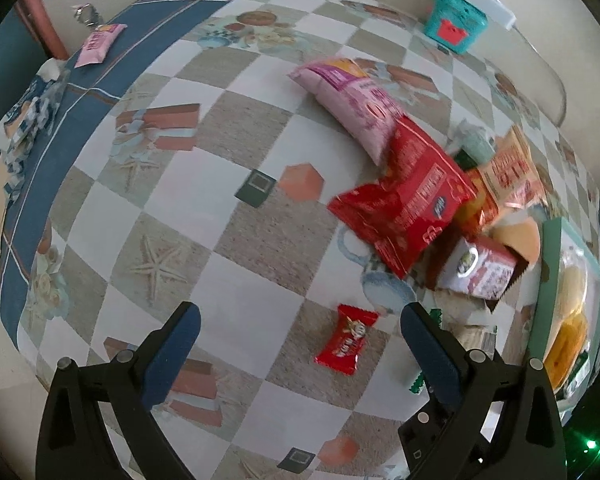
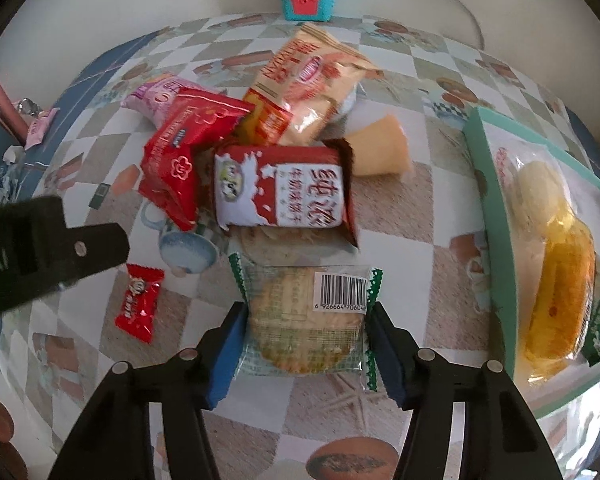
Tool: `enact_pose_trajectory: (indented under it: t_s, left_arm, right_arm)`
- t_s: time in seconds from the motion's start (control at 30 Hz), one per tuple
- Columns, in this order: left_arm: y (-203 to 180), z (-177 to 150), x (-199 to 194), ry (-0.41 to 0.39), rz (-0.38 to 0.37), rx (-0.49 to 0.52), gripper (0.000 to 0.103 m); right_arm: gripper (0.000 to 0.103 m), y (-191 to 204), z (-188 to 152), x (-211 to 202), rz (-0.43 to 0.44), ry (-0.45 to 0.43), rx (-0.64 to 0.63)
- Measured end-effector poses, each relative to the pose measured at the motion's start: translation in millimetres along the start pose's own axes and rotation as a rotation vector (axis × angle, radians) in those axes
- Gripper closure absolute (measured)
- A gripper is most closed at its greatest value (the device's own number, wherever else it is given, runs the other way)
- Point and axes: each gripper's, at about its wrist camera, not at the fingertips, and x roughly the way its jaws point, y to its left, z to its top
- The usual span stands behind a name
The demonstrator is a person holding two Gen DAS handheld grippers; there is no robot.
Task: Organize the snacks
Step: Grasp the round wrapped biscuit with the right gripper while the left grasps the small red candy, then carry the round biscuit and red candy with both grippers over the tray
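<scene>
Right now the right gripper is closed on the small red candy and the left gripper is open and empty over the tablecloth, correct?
Not quite. The right gripper is closed on the clear-wrapped round cracker pack, not the candy; the right wrist view shows it between the pads. The small red candy lies loose on the tablecloth. The left gripper is indeed open and empty.

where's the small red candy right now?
The small red candy lies on the tablecloth between the open left tool's fingers, apart from both. In the right wrist view it sits left of the clear cracker pack.
</scene>
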Motion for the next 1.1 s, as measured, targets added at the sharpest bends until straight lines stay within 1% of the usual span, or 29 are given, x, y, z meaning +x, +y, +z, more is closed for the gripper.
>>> enact_pose_trajectory:
  t_s: [0.27,0.33,0.4,0.43,0.47,0.5,0.57,0.6,0.63,0.7,0.77,0.8,0.87,0.9,0.97,1.1]
  left_arm:
    - [-21.6,-3.2,13.5,0.034,0.003,0.076,0.003]
    - [-27.3,-5.1,19.4,0.05,0.015,0.099,0.003]
    - [-32.7,-7.8,22.0,0.049,0.03,0.121,0.005]
    - [-36.6,-9.2,23.1,0.047,0.037,0.136,0.008]
    - [-39.4,-9.5,24.4,0.047,0.042,0.144,0.015]
    - [-42.3,-10.2,26.1,0.05,0.044,0.156,0.017]
    - [-47.8,-13.1,30.0,0.061,0.049,0.174,0.028]
    - [-51.1,-14.9,32.3,0.065,0.052,0.182,0.031]
    - [-54.3,-16.2,35.5,0.073,0.054,0.192,0.037]
    - [-61.9,-20.2,36.8,0.067,0.06,0.21,0.04]
    - [-67.7,-21.0,37.4,0.062,0.055,0.223,0.052]
    - [-68.6,-21.3,36.9,0.059,0.053,0.223,0.055]
    - [-68.6,-20.5,36.5,0.053,0.054,0.224,0.066]
    - [-67.0,-20.6,35.2,0.05,0.053,0.222,0.068]
    - [-65.8,-19.2,34.9,0.046,0.052,0.215,0.076]
    - [-50.5,-12.8,30.4,0.035,0.059,0.195,0.08]
  right_arm:
    - [0.041,-22.8,-9.6,-2.8,-0.022,0.051,0.051]
    - [0.041,-30.2,-11.4,-3.3,-0.027,0.064,0.076]
    - [0.041,-37.1,-13.0,-3.6,-0.03,0.07,0.097]
    - [0.041,-39.4,-13.3,-3.6,-0.03,0.071,0.102]
    - [0.041,-42.5,-14.1,-3.8,-0.033,0.072,0.112]
    - [0.041,-44.9,-14.6,-3.8,-0.035,0.072,0.118]
    - [0.041,-49.2,-15.0,-3.5,-0.036,0.073,0.124]
    - [0.041,-49.3,-14.8,-3.1,-0.036,0.073,0.124]
    - [0.041,-50.3,-15.1,-3.1,-0.036,0.073,0.124]
    - [0.041,-47.7,-13.7,-1.2,-0.036,0.073,0.127]
    - [0.041,-48.5,-12.4,-0.4,-0.033,0.073,0.133]
    - [0.041,-45.3,-11.1,0.2,-0.033,0.074,0.136]
    - [0.041,-47.2,-10.2,0.6,-0.035,0.074,0.142]
    - [0.041,-49.6,-9.7,0.9,-0.035,0.074,0.144]
    - [0.041,-54.1,-7.5,0.9,-0.034,0.076,0.151]
    - [0.041,-56.6,-5.5,0.2,-0.036,0.078,0.157]
